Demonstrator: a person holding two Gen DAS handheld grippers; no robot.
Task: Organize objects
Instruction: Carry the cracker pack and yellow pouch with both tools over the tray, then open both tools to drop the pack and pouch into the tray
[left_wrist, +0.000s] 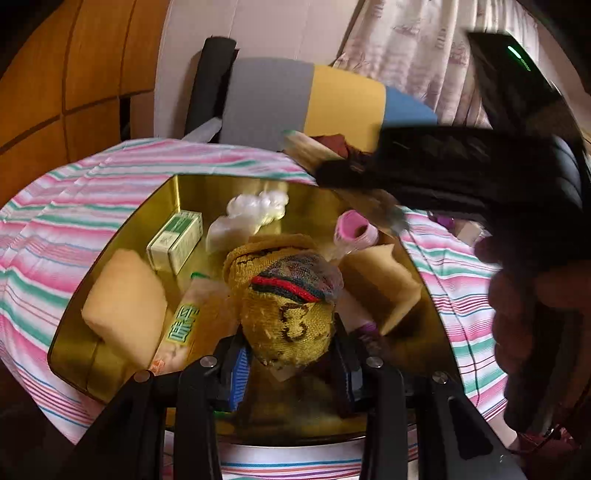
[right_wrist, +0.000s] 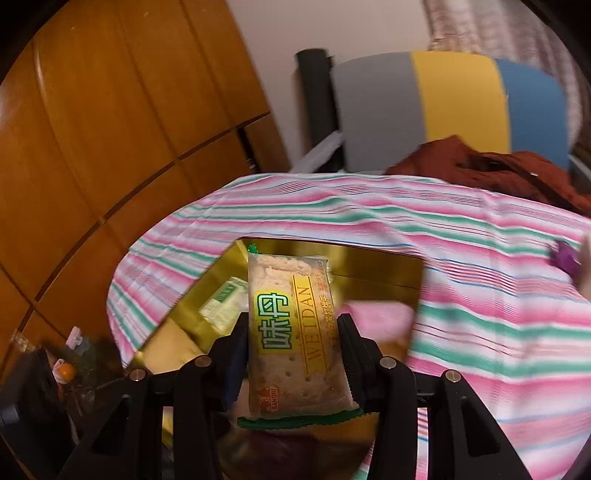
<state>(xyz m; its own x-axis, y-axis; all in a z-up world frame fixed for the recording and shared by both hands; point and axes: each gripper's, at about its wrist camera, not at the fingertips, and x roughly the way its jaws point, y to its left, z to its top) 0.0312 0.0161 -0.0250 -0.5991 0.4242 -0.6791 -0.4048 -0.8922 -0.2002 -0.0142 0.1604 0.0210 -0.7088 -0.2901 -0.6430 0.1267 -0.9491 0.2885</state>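
1. Bedroom-like setting: wooden panelled door (right_wrist: 92, 129) far left, grey/yellow/blue striped chair back (right_wrist: 443, 107) far centre, patterned curtain (left_wrist: 424, 48) far right.
2. Work surface: soft bedding under a pink/green striped sheet (right_wrist: 480, 295), gold tray (left_wrist: 70, 343) lying on it (shiny, probably slick, likely to rock on the soft base).
3. In the tray: green-white carton (left_wrist: 173, 240) far left, yellow sponge (left_wrist: 125, 302) near left, second sponge (left_wrist: 384, 284) right, pink roll (left_wrist: 354, 229) far right, clear plastic bag (left_wrist: 251, 214) far centre, a second cracker packet (left_wrist: 184, 325) near left.
4. Left gripper (left_wrist: 291, 365): nearly closed, clamped on a knitted yellow sock bundle (left_wrist: 291, 314), held over tray centre. Soft, light, compressible; mid-bundle grip fine, no crush risk.
5. Right gripper (right_wrist: 295, 354): narrow, pads pressing both long edges of the cracker packet (right_wrist: 291, 332), held above the near edge of the tray. Light, slippery film, brittle contents (crackers likely to snap under squeeze); best held by the edges, lightly, as now.
6. Right gripper also visible in the left view as a blurred dark shape (left_wrist: 461, 177) at far right, with the person's hand (left_wrist: 535, 314) on its handle.
7. Dark red cloth (right_wrist: 498, 166) on the bed, far right, clear of the tray.
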